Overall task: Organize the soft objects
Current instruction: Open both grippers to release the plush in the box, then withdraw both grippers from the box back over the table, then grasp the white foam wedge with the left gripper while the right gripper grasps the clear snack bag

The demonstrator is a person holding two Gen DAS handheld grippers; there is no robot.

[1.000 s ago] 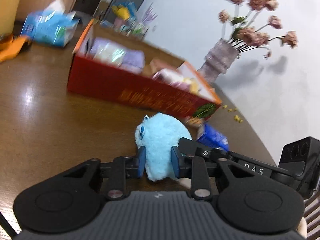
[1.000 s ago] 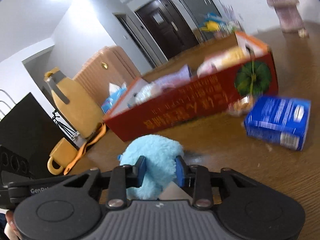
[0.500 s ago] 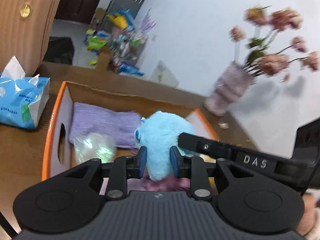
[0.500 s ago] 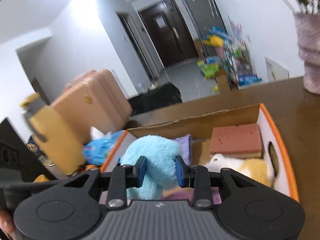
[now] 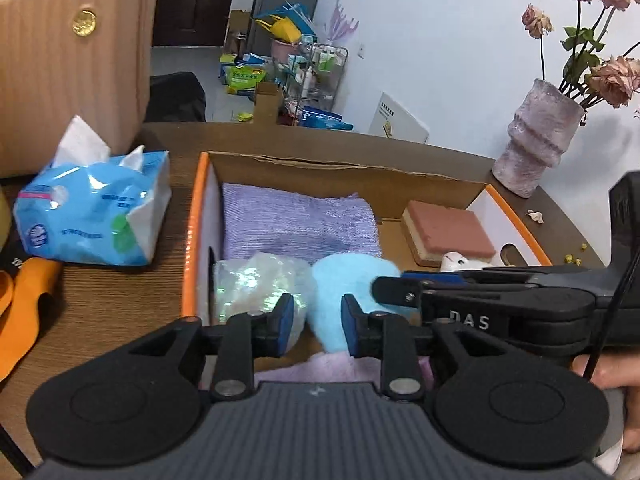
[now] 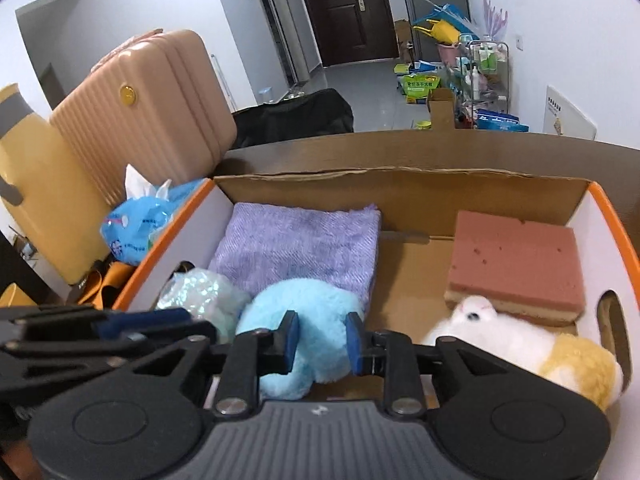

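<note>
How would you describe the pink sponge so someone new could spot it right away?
Find the orange-rimmed cardboard box on the wooden table. In its far right corner, behind the white and yellow plush, lies the sponge. It is the only flat, hard-edged block there, pink on top with a tan layer beneath.

Left gripper (image 5: pixel 313 325) opening, right gripper (image 6: pixel 322 337) closing, both angled downward.
</note>
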